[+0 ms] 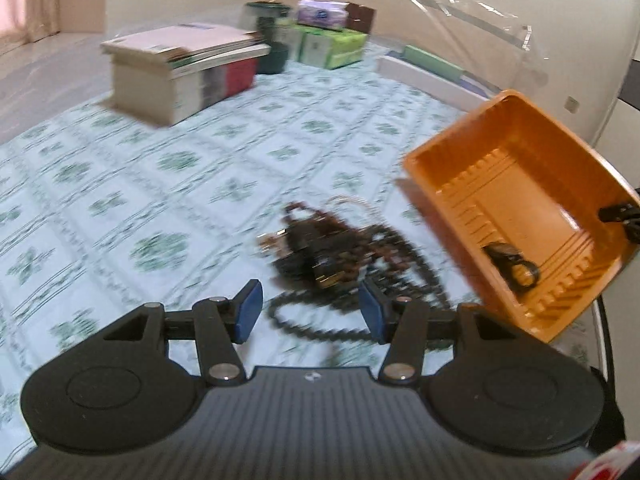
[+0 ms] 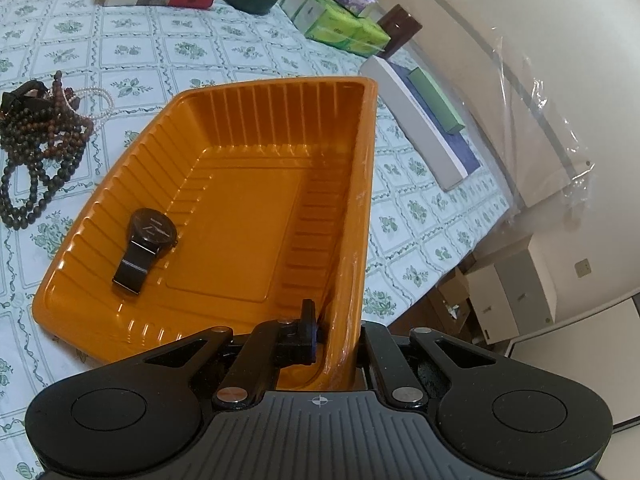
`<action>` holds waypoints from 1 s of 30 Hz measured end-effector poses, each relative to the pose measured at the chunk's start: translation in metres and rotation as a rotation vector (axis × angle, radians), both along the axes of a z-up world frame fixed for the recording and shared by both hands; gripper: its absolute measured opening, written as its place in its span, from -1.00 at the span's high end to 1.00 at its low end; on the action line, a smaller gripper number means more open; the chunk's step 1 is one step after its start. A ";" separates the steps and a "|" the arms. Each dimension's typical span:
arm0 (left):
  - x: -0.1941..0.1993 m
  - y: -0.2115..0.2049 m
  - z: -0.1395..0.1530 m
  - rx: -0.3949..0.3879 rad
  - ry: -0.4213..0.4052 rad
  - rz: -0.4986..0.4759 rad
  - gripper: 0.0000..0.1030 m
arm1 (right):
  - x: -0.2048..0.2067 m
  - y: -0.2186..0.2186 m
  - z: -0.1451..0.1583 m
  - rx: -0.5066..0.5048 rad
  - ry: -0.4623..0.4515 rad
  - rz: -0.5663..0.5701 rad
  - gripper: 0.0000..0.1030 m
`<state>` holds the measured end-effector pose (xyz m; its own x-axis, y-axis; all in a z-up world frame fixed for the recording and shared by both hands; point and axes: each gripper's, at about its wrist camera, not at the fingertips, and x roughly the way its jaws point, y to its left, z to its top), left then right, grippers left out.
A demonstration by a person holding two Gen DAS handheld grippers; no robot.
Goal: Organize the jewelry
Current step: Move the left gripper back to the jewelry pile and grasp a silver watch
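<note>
An orange plastic tray (image 2: 280, 82) stands on the flowered tablecloth. A black wristwatch (image 2: 146, 244) lies inside it near the left wall. My right gripper (image 2: 338, 332) is shut on the tray's near right wall, one finger inside and one outside. In the left wrist view the tray (image 1: 452, 136) is at the right, with the watch (image 1: 512, 266) in it. A tangled pile of dark bead necklaces and bracelets (image 1: 332, 248) lies left of the tray, also seen in the right wrist view (image 2: 40, 132). My left gripper (image 1: 310, 312) hangs open just short of the pile, nothing gripped.
A stack of books (image 1: 180, 72), a dark green pot (image 1: 272, 36) and tissue packs (image 1: 332, 40) line the far side. A flat white box (image 2: 420, 120) lies by the right edge, under a clear plastic sheet (image 2: 532, 92). Cardboard boxes (image 2: 512, 296) stand on the floor beyond.
</note>
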<state>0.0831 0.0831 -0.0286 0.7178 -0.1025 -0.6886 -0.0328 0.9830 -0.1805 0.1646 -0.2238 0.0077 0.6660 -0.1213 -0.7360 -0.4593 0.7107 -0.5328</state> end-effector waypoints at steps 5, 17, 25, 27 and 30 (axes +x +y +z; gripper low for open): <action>-0.010 0.008 -0.014 0.022 0.031 0.020 0.04 | 0.001 0.000 0.000 -0.004 0.007 -0.002 0.92; 0.025 -0.017 -0.017 0.046 -0.020 -0.016 0.14 | 0.001 0.001 0.000 -0.007 0.001 -0.003 0.91; 0.046 -0.031 -0.022 0.141 -0.005 -0.036 0.56 | 0.002 0.000 0.000 -0.003 0.000 -0.006 0.91; 0.045 -0.028 -0.022 0.157 0.006 -0.044 0.67 | 0.003 0.000 0.000 -0.002 0.000 -0.007 0.91; 0.041 -0.017 -0.021 0.166 0.016 -0.047 0.73 | 0.003 -0.001 -0.001 0.000 -0.001 -0.009 0.91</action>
<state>0.1244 0.0658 -0.0496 0.7038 -0.0195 -0.7101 0.0120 0.9998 -0.0156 0.1673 -0.2244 0.0068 0.6657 -0.1273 -0.7353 -0.4520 0.7152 -0.5330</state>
